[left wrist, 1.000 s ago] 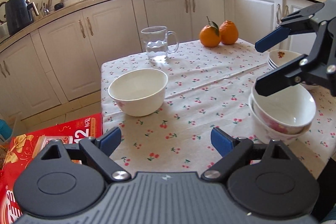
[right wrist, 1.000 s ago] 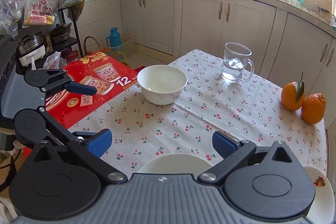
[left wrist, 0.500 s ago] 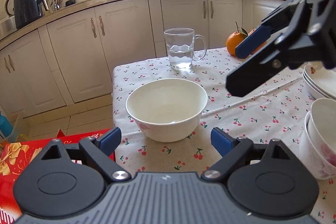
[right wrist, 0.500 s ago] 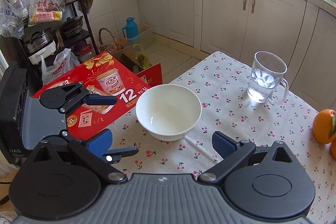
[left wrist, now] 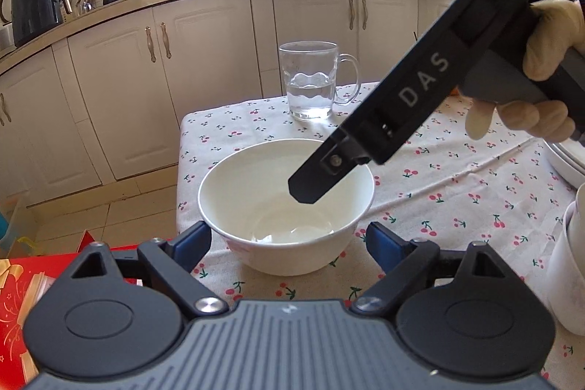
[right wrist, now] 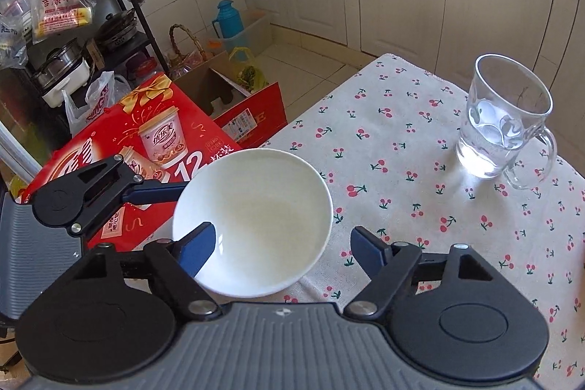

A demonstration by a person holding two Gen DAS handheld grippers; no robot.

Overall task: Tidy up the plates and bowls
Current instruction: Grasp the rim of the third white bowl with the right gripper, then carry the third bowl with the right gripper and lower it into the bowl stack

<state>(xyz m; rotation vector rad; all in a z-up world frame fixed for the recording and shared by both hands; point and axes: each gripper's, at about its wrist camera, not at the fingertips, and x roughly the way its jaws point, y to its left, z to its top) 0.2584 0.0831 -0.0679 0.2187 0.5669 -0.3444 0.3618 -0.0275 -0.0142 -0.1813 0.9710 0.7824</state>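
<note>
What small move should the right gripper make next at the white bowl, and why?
Probably finish closing. The right gripper, which has just been closing, straddles the white bowl's near rim, one finger inside and one outside, not yet pressing it.

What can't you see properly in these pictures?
- Stacked bowls, left wrist view: cut off by the right edge, so there is no telling how many there are.
- Plates, left wrist view: only a rim shows at the right edge.
- Left gripper, both views: its pads sit beside the bowl, but whether they touch it is unclear.
</note>
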